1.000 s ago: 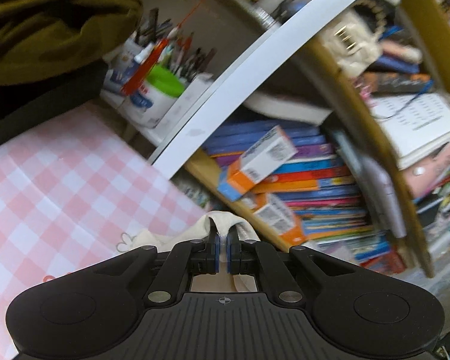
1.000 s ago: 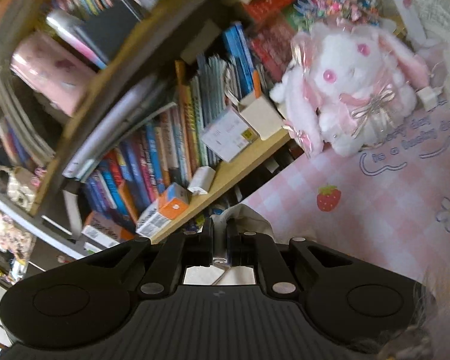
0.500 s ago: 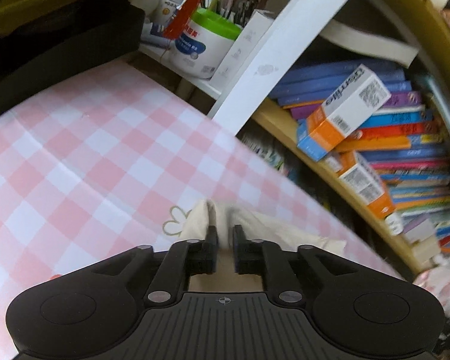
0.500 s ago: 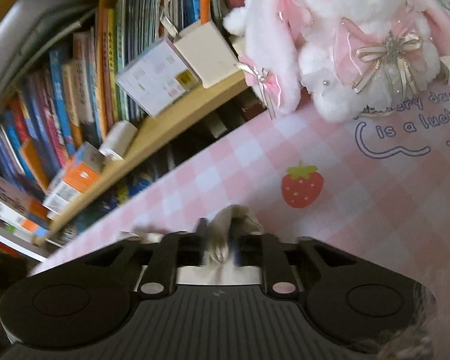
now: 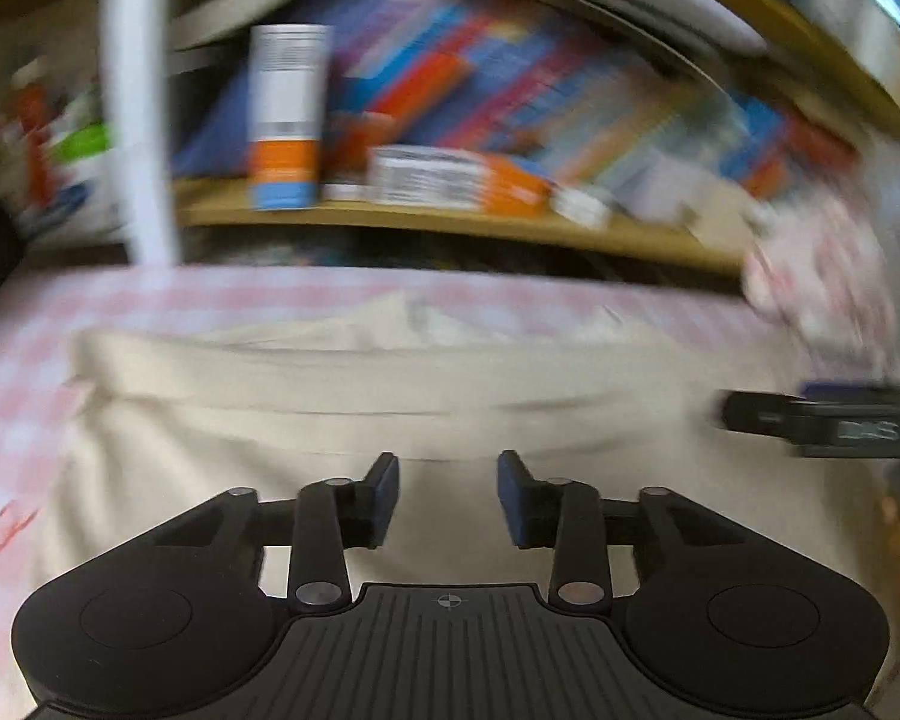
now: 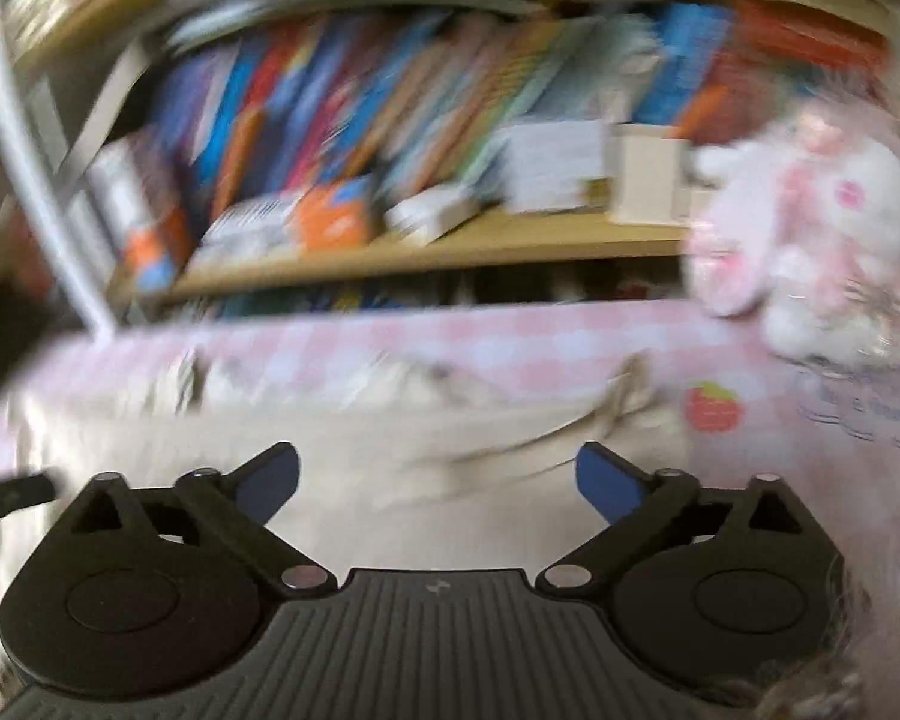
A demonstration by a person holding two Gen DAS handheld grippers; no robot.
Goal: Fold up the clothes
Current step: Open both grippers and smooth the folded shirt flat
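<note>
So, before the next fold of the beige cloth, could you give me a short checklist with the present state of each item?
1. Left gripper open and empty: ok.
2. Right gripper open and empty: ok.
3. Beige cloth garment lies flat on the pink checked tablecloth: ok, only shallow creases.
4. Far edge of the garment tidy: not ok, it looks rumpled.
5. White and pink plush rabbit apart from the garment: ok.
6. Exact corners to grasp next: cannot tell, both views are blurred.
</note>
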